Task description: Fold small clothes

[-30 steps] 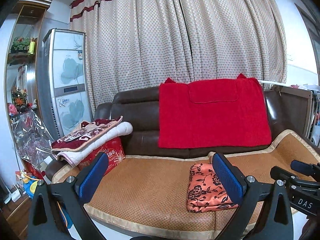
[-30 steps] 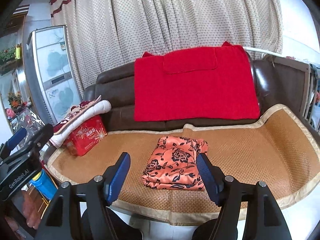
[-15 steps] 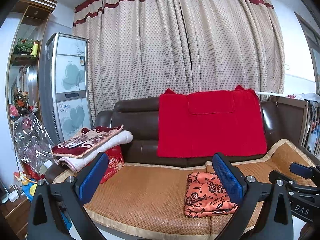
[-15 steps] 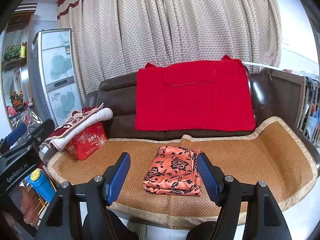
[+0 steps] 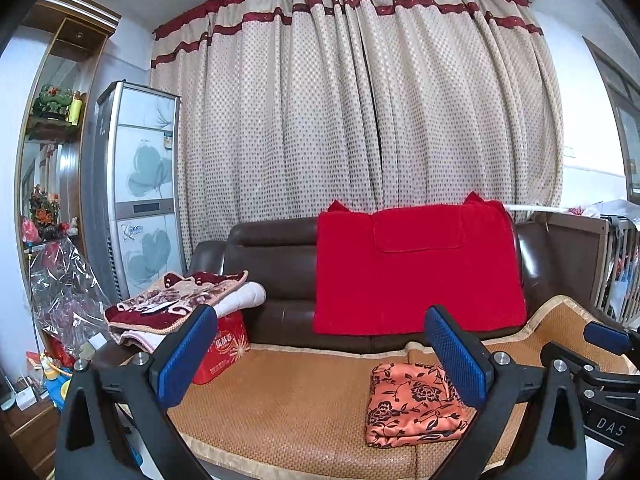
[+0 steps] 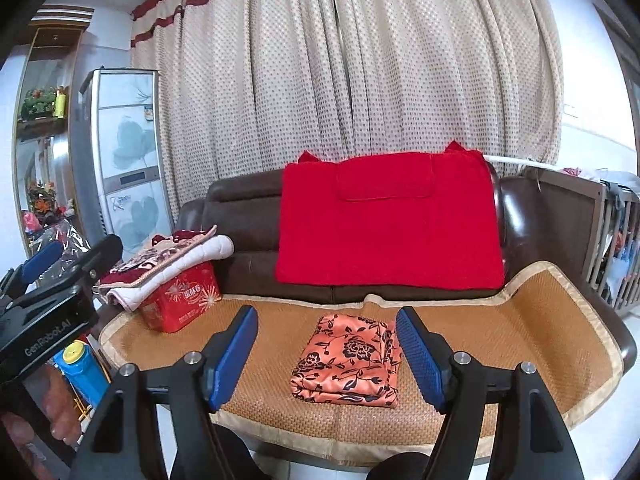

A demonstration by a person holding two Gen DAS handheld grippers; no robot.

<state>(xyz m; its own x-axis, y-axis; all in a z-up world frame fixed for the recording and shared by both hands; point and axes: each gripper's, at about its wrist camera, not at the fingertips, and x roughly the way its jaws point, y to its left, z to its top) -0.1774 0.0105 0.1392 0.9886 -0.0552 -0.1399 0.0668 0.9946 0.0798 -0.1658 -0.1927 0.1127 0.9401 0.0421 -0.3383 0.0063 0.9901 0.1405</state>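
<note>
Both grippers I'm holding level, aimed at the sofa, well back from it. Left gripper: jaws spread wide, nothing between the blue ribbed pads. Right gripper: same, spread and empty.

Folded cloth sits ahead of the right gripper, framed between its fingers but well apart from them. From the left gripper it's ahead and to the right, partly behind the right finger. Cloth is an orange satin-like fabric with dark floral print, folded into a rough rectangle, layered edges visible on the near side, lying flat.

It rests on a woven straw mat with tan fabric trim, covering the seat. Sofa is glossy brown leather. Red fuzzy towel draped over the backrest, straight ahead. Ahead-left: red printed box with quilted blankets stacked on top. Dotted beige curtain behind.
</note>
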